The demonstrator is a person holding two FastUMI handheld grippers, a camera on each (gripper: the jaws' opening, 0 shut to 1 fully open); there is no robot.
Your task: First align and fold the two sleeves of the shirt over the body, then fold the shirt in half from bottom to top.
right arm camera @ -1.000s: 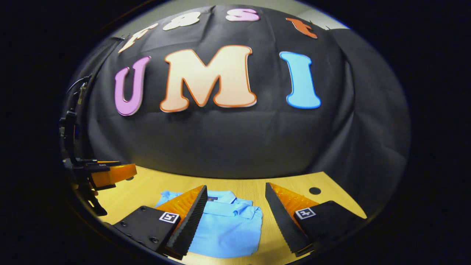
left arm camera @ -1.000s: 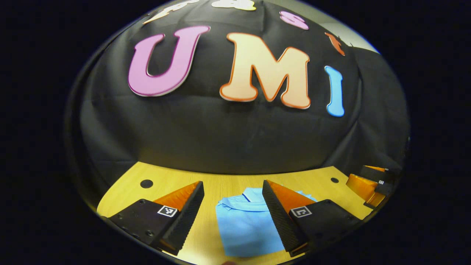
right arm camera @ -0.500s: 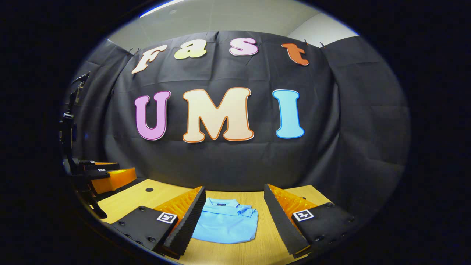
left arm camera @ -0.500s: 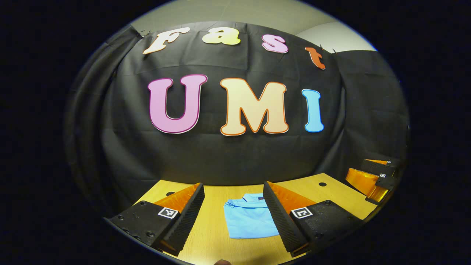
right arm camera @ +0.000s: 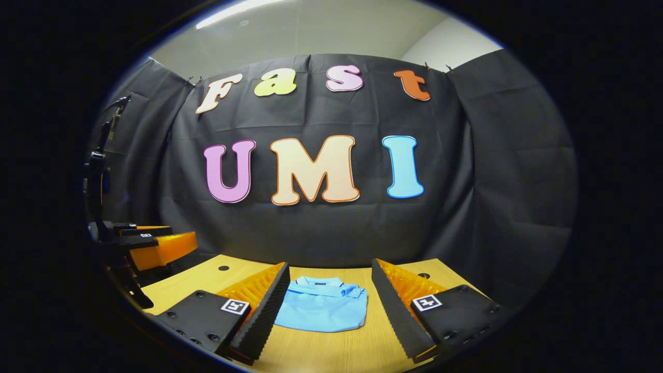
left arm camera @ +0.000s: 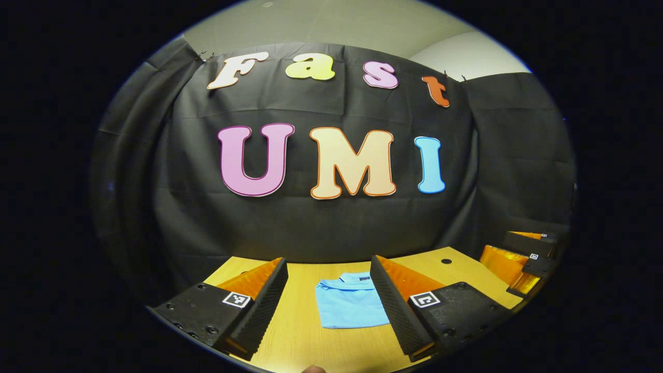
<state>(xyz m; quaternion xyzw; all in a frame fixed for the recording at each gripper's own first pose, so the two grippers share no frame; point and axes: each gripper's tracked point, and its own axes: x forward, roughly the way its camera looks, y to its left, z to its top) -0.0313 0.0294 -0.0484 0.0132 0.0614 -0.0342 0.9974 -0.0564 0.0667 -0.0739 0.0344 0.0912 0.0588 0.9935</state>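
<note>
The shirt [left arm camera: 351, 306] is lying folded into a compact blue rectangle on the wooden table [left arm camera: 305, 336], its collar facing the far edge near the black cloth wall [left arm camera: 321, 228]. The left gripper [left arm camera: 329, 305] is hanging above the near part of the table with its fingers spread wide and gripping nothing; the shirt is showing in the gap between them, ahead of the tips and apart from both, sitting closer to the finger on that view's right side. The right gripper [right arm camera: 330, 305] is likewise hovering released over the table [right arm camera: 331, 352], its two fingers parted and empty, and the shirt [right arm camera: 322, 310] is lying ahead between them, nearer the finger on that view's left side, whose tip is overlapping the shirt's edge in the picture. Off to the right edge of the left gripper view, the right gripper [left arm camera: 523, 261] is appearing farther off, level with the table's side. In the right gripper view, the left gripper [right arm camera: 150, 246] is appearing at the left edge, raised above the table's corner. Small dark round holes are dotting the tabletop near its far corners [right arm camera: 224, 268].
</note>
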